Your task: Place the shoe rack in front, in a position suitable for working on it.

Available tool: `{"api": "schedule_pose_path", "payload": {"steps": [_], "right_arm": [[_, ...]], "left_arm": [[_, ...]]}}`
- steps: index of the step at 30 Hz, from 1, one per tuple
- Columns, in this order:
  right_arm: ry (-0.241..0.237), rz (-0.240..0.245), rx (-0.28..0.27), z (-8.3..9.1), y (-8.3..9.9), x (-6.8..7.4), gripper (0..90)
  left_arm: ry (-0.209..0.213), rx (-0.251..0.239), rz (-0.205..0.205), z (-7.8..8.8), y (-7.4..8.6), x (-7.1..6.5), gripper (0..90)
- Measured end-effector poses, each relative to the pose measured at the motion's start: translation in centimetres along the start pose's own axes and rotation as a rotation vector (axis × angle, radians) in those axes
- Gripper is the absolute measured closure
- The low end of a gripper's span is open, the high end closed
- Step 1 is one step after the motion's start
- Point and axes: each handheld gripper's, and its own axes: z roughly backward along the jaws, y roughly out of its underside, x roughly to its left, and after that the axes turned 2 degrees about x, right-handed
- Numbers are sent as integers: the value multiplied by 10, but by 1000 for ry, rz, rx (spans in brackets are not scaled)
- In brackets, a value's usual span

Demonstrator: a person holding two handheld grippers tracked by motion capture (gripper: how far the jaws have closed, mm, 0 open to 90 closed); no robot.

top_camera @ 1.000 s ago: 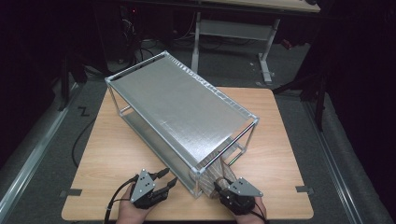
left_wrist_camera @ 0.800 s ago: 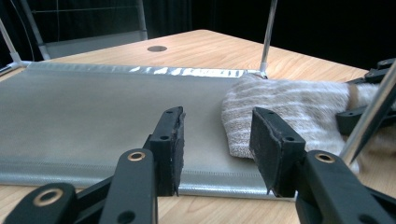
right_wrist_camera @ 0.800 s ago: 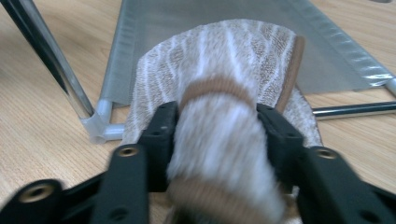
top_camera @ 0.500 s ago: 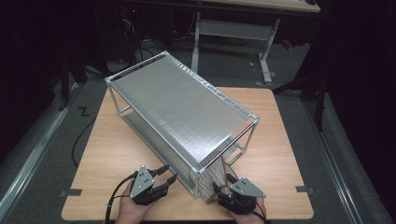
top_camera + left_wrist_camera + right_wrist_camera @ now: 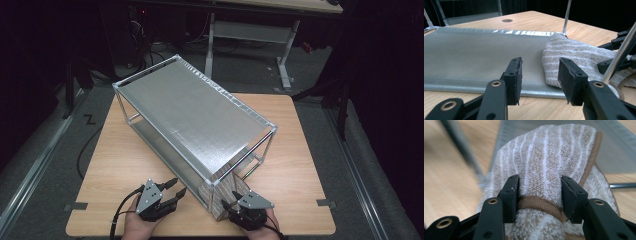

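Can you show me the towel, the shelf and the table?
towel (image 5: 549,152), right gripper view, striped top fold
shelf (image 5: 195,117), high view, grey top panel
table (image 5: 125,160), high view, bare wood left of shelf

**Towel tucked under the shelf, half out of sight**

From the high view, the beige striped terry towel peeks out beneath the grey mesh top of the metal-framed rack, most of it covered. In the right gripper view its lower folds run off the bottom edge, and the rack's thin metal post is a blur. The person's hands are cut off below.
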Motion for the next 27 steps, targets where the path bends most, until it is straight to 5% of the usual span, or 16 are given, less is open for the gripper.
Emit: {"api": "schedule_pose_path", "payload": {"steps": [14,27], "right_arm": [[59,-10,26,-3,2,-12,553],[200,-76,30,-3,3,-63,545]], "left_arm": [[2,6,0,0,2,-1,540],[-25,16,-3,11,7,2,525]]}}
